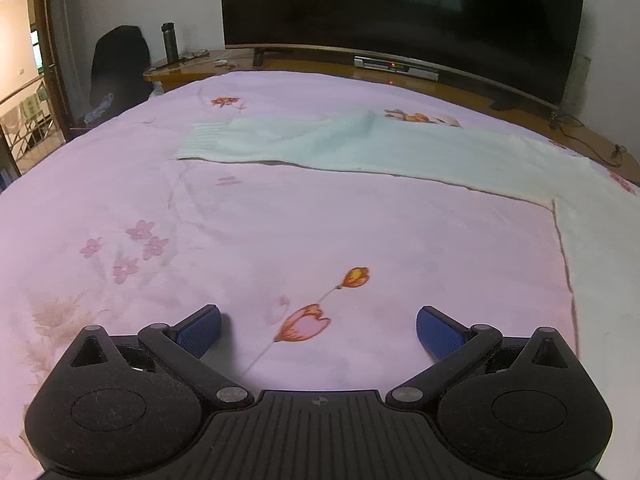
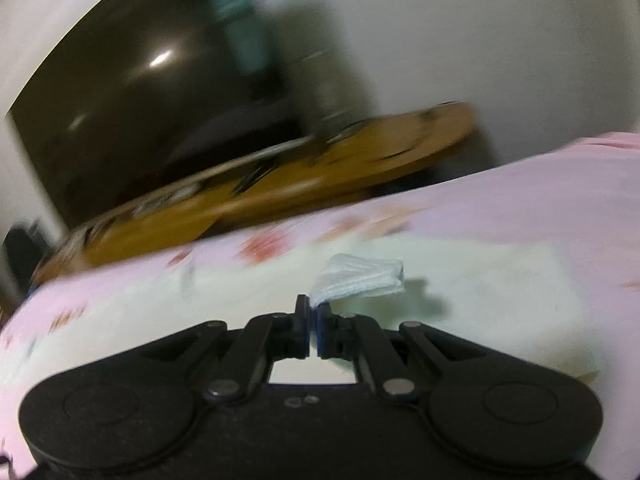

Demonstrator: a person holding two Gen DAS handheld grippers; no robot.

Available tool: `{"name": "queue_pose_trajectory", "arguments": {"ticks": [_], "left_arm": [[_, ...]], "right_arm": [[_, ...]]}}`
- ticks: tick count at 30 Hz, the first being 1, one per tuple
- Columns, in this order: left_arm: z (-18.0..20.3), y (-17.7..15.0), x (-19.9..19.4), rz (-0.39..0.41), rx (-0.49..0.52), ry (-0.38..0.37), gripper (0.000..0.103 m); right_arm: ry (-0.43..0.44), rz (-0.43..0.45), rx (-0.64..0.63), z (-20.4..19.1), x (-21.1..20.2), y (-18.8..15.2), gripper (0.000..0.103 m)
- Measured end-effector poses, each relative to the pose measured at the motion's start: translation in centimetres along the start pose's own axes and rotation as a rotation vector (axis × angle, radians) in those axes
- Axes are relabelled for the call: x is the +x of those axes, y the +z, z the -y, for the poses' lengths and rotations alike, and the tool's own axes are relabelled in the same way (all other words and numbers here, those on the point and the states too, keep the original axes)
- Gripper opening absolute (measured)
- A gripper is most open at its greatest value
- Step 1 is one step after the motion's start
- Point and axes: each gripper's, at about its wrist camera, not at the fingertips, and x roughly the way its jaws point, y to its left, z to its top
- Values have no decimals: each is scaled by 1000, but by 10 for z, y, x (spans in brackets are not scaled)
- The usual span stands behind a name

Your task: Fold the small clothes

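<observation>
A pale mint knitted sweater [image 1: 360, 148] is being shown lying flat on a pink flowered bedsheet [image 1: 280, 232], in the left wrist view. Its sleeve is being seen stretched as a long band across the middle of the frame, from the ribbed cuff at centre left to the body of the garment at the right edge, where more pale fabric is running down the right side. The left claw [image 1: 319, 330] is being held at the bottom centre of that frame, its blue-padded fingers [image 1: 199, 330] standing wide apart with nothing between them, over bare sheet and well apart from the sleeve, which is lying above it in the frame. In the blurred, tilted right wrist view, the right claw [image 2: 313, 312] is being held at lower centre with its fingers brought together, clamped on a small folded piece of the pale knit [image 2: 360, 278], which is sticking out up and to the right of the tips. The rest of the pale garment is being seen spread on the bed below and beyond the claw. A dark television [image 1: 400, 0] on a wooden stand [image 1: 320, 68] is filling the top of both views. The right claw is judged the one carrying the fold, the free left claw being farther from the fabric.
</observation>
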Motion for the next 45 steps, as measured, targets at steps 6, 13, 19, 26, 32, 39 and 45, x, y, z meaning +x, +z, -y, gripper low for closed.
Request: {"name": "queue_pose_trajectory", "arguments": {"ticks": [6, 13, 19, 26, 32, 39, 45], "left_arm": [[2, 9, -3, 4, -9, -56, 103], [67, 43, 1, 44, 47, -313, 103], [171, 69, 34, -45, 44, -591, 53], [262, 76, 86, -211, -47, -760, 53], [292, 77, 101, -244, -48, -744, 9], [252, 101, 90, -130, -41, -749, 3], [212, 116, 90, -96, 19, -676, 3]], "right_arm": [[61, -128, -206, -72, 37, -40, 22], [97, -17, -398, -93, -33, -60, 29], [-67, 23, -228, -25, -79, -58, 31], [-189, 34, -59, 33, -103, -66, 33], [-231, 38, 20, 63, -113, -76, 33], [-224, 40, 143, 82, -94, -70, 36], [-207, 27, 149, 84, -83, -68, 36]]}}
